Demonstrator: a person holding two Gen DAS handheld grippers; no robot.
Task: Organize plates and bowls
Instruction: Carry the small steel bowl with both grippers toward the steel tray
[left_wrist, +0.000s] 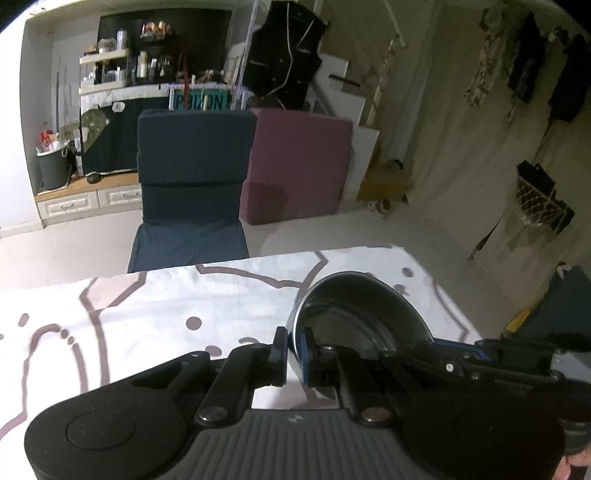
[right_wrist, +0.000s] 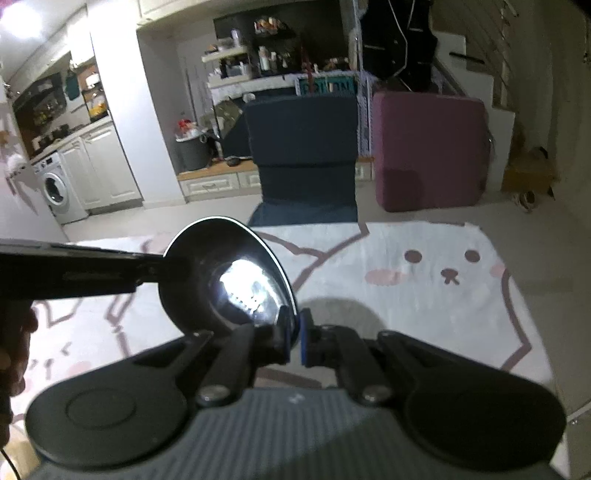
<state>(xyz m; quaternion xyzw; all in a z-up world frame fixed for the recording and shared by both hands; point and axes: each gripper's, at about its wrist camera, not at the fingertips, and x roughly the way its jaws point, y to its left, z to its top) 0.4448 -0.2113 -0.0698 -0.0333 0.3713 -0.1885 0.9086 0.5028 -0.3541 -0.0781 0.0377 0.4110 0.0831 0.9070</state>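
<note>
Tablecloth (right_wrist: 424, 314) bare ahead; blue chair (right_wrist: 303, 147) beyond far edge.

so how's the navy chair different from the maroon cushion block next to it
The navy chair is dark blue, the maroon cushion block purplish red. The chair runs forward to the table's edge; the block stops farther back. Both look soft and boxy, side by side.
</note>
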